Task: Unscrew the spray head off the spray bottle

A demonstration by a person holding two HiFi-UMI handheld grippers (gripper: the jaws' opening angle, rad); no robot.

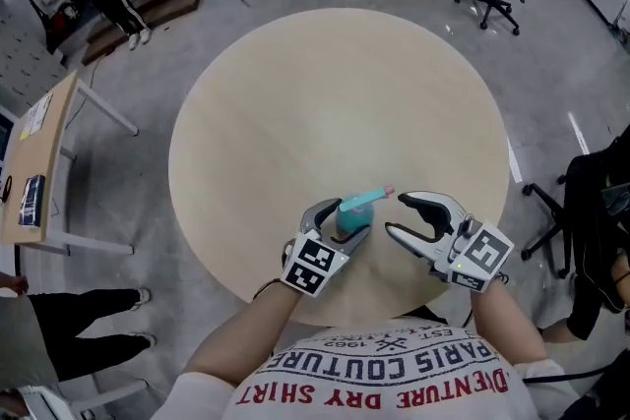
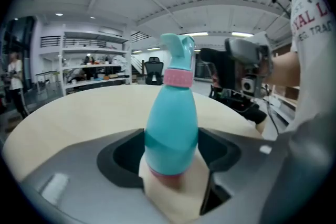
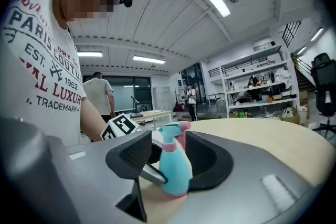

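text on shirt | PARIS COUTURE | EST. 1962 | TRADEMARK

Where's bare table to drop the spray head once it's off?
Everything beyond the spray bottle to the far rim of the table is bare, also both side arcs. Crowded only at the near edge: left gripper shut on the bottle, right gripper open just right of it.

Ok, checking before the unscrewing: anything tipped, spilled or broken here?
Nothing stands out. The bottle stands upright on the table, head on, no spill seen; left gripper grips its body, right gripper open beside it.
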